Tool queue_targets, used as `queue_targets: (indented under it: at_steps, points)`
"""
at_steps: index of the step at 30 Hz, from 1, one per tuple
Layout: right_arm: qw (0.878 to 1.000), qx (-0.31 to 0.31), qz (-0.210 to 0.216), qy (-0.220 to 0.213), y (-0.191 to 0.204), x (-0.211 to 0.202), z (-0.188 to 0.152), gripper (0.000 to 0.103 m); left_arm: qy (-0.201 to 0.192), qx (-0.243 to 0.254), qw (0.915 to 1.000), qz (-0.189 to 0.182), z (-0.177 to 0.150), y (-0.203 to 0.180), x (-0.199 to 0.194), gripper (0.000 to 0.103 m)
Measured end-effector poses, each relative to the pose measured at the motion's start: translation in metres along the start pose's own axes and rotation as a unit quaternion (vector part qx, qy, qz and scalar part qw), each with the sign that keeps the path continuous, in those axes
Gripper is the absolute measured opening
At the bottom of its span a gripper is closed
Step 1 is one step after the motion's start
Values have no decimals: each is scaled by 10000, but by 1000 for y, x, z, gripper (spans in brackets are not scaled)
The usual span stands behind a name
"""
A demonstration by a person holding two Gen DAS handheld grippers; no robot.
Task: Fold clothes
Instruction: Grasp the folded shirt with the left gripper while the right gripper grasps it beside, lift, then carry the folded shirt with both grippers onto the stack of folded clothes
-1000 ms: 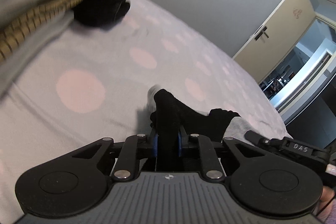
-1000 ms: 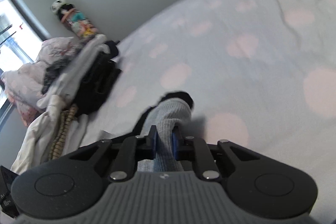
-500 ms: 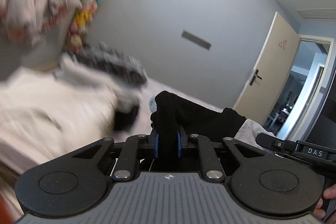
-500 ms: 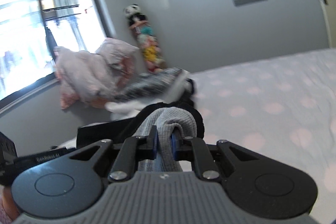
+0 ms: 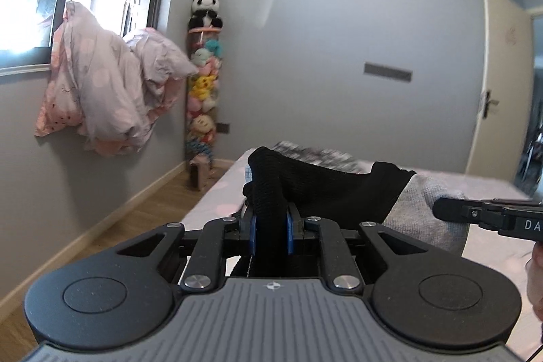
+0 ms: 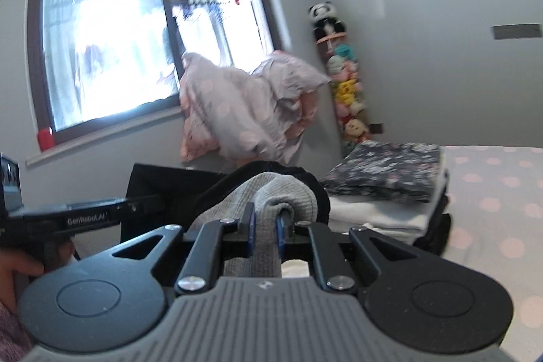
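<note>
Left claw (image 5: 269, 234) grips the black end of the garment (image 5: 342, 189); right claw (image 6: 265, 229) grips its grey end. Garment hangs between both claws, above the bed (image 6: 492, 192), near the folded stack (image 6: 387, 189).

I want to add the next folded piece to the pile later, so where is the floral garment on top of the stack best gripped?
Grip the floral garment at its near folded edge, which overhangs the white layer below. Come in level from the front of the stack, so one finger probably slips under that overhang.
</note>
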State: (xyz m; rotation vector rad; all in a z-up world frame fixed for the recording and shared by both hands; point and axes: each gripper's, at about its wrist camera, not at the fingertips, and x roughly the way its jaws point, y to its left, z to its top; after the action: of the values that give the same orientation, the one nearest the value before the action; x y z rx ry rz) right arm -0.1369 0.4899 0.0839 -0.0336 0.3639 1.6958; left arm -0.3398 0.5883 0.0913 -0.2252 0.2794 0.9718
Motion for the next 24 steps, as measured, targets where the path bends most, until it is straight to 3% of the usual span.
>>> queue_targets:
  at_steps: [5,9,13,18,21,24]
  points:
    - [9994,-22,-63,349,-15,61,-5,13,471,118,9988,98,-9,22,56,18]
    - [9971,229,-137,716,-50,107,-11,13,938,229,9952,123,-17,28,105,18]
    - [9915,663,-164,1109,-84,143,-23,13,1358,427,9897,162,-31,33,137,19]
    - [9798,1295,-89,1520,-110,170,-38,14,1632,267,9860,195,-41,46,161,19]
    - [9689,1840,42,1655,-123,171,-38,22,1658,182,9858,202,-41,49,162,19]
    - [9486,2645,243,1721,-143,166,-41,38,1678,285,9851,235,-40,46,159,19]
